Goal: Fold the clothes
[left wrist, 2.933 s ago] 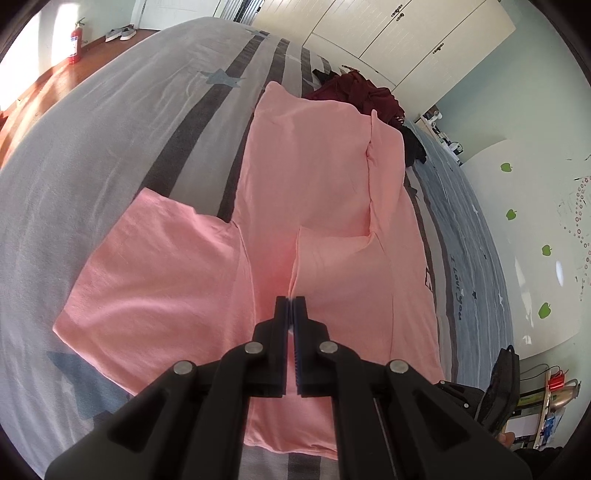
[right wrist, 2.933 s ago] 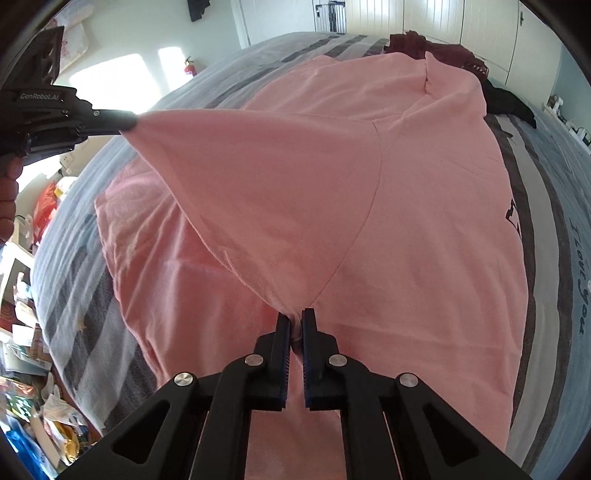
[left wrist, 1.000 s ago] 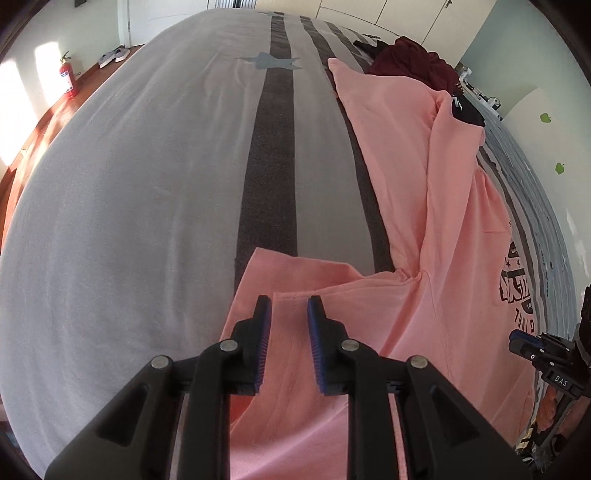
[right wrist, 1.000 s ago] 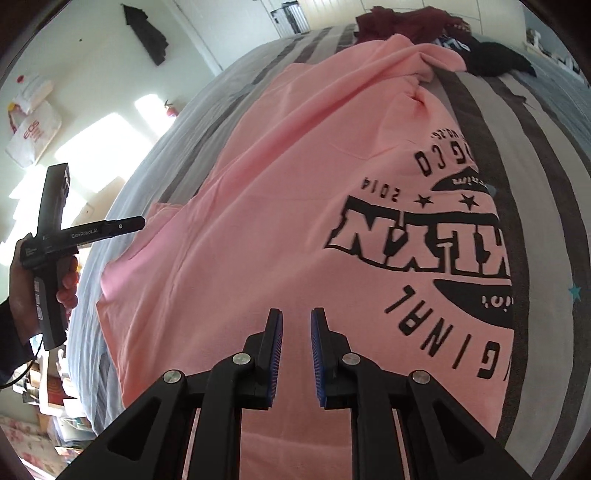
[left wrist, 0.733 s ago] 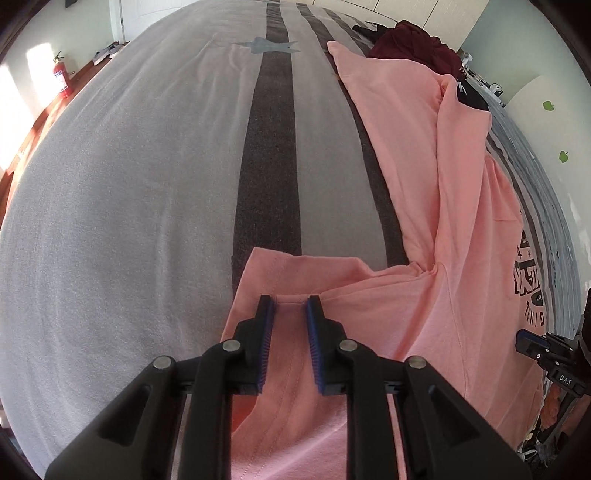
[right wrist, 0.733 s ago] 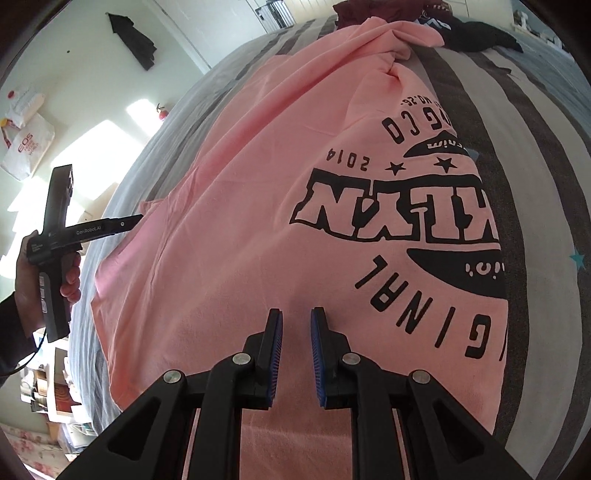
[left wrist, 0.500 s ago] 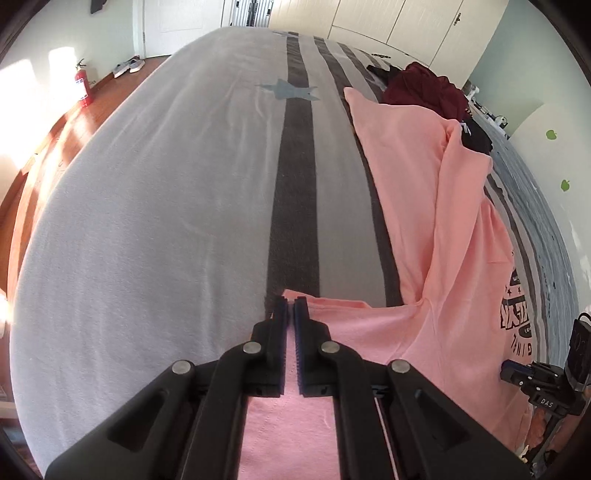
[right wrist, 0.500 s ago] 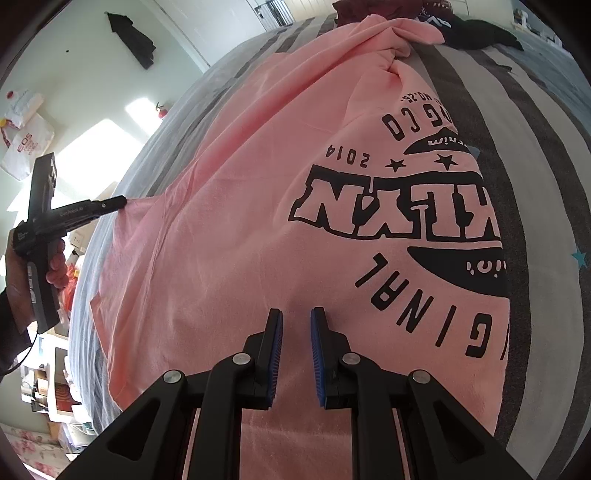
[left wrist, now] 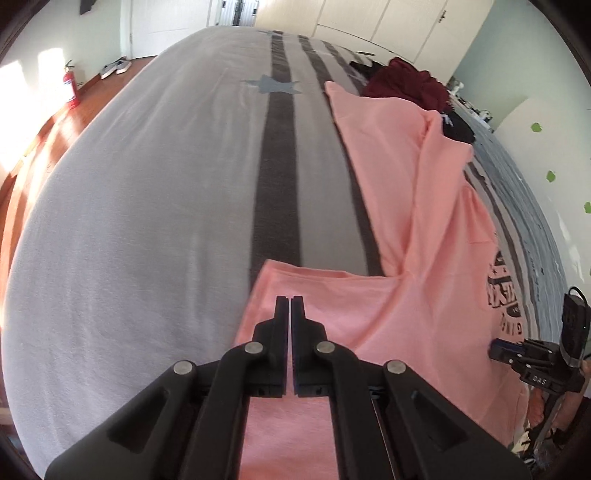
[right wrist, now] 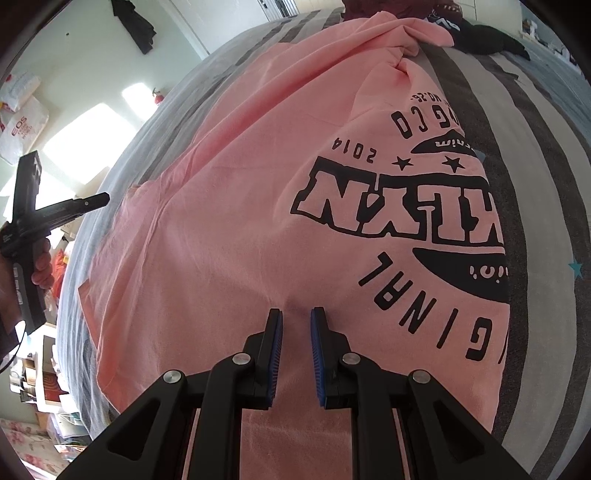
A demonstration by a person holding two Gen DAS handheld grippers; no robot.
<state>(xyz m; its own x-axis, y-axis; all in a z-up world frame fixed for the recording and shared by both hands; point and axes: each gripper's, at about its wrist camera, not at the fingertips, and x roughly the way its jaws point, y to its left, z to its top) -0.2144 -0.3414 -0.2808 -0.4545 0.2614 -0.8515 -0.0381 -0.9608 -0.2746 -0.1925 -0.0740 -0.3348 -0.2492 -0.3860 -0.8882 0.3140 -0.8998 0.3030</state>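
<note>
A pink T-shirt (right wrist: 236, 229) with black print lies spread on the grey striped bed (left wrist: 147, 184). In the left wrist view the shirt (left wrist: 436, 229) runs along the right side, with its sleeve (left wrist: 317, 291) spread flat near me. My left gripper (left wrist: 289, 298) is shut above the sleeve; I cannot tell whether cloth is between the jaws. My right gripper (right wrist: 296, 314) is open just above the shirt's lower part, below the print. The left gripper also shows at the left edge of the right wrist view (right wrist: 99, 200).
A heap of dark red clothes (left wrist: 406, 83) and black clothes (right wrist: 487, 40) lies at the far end of the bed. Wooden floor with a fire extinguisher (left wrist: 72, 88) is to the left. White wardrobe doors (left wrist: 388, 22) stand behind.
The shirt was turned print side up and let go. My left gripper then closed at the sleeve edge and pulled back a little. My right gripper stays open over the shirt.
</note>
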